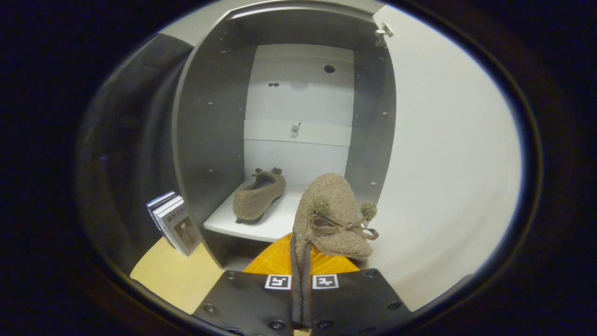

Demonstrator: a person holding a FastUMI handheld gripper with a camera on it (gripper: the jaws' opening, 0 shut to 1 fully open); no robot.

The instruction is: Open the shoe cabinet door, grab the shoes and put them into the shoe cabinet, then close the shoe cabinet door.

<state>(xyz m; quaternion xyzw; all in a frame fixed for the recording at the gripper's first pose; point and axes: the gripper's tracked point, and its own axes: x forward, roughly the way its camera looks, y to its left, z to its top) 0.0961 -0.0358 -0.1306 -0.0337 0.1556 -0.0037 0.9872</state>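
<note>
The shoe cabinet [212, 140] stands open in front of me, its white door [447, 154] swung out to the right. One fuzzy brown shoe [259, 195] lies on the white bottom shelf [280, 223], toward its left side. My gripper [301, 261] is shut on a second fuzzy brown shoe [333, 210] with a bow and pompoms. Its collar edge is pinched between the orange fingers [275, 261]. The held shoe hangs just in front of the shelf's right part, toe pointing into the cabinet.
A few books [175, 223] lean against the cabinet's left outer wall on the light wooden surface [172, 275]. Dark cloth hangs behind them on the left. The shelf area to the right of the first shoe is bare.
</note>
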